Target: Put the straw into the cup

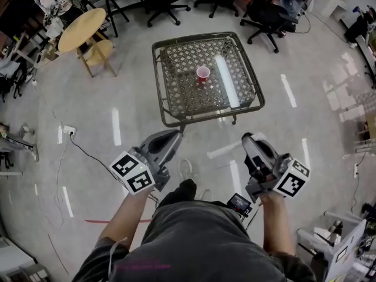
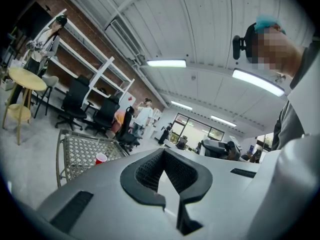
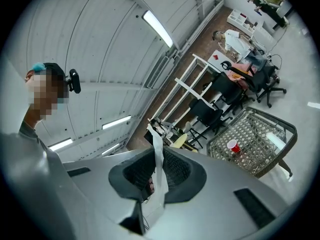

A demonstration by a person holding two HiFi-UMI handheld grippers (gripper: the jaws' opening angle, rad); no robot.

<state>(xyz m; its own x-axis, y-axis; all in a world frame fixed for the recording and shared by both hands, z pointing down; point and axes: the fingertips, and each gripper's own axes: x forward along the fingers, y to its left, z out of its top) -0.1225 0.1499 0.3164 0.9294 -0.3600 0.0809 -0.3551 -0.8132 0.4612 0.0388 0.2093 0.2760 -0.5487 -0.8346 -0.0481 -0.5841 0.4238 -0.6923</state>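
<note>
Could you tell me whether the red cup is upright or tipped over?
Upright: the red cup stands on the mesh table, its open mouth facing up.

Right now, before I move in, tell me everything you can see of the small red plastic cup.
The small red plastic cup stands upright near the middle of the grey metal lattice table, with its open mouth up. Its outside is red and its inside pale, and it looks empty. Only the tabletop touches it; nothing leans on it or covers it.
</note>
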